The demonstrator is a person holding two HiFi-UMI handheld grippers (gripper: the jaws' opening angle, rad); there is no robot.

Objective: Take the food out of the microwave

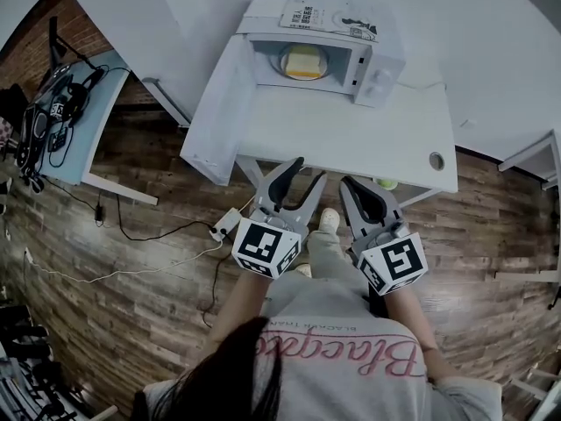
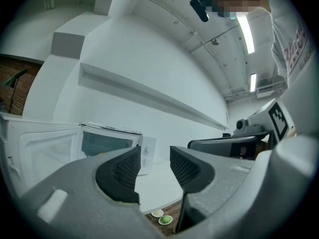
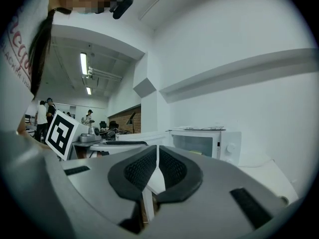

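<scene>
We are holding the left gripper (image 1: pixel 310 168), jaws wide and empty, and the right gripper (image 1: pixel 349 183), jaws closed on nothing, at the near edge of the table (image 1: pixel 351 139), with open tabletop running ahead to the open microwave (image 1: pixel 383 60).

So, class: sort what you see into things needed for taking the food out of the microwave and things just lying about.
Job: microwave, its open door, yellow food inside, left gripper, right gripper.
Lying about: booklet on the microwave, power strip on the floor, cluttered side desk.

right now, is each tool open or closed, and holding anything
left tool: open, nothing between its jaws
right tool: closed, empty
</scene>
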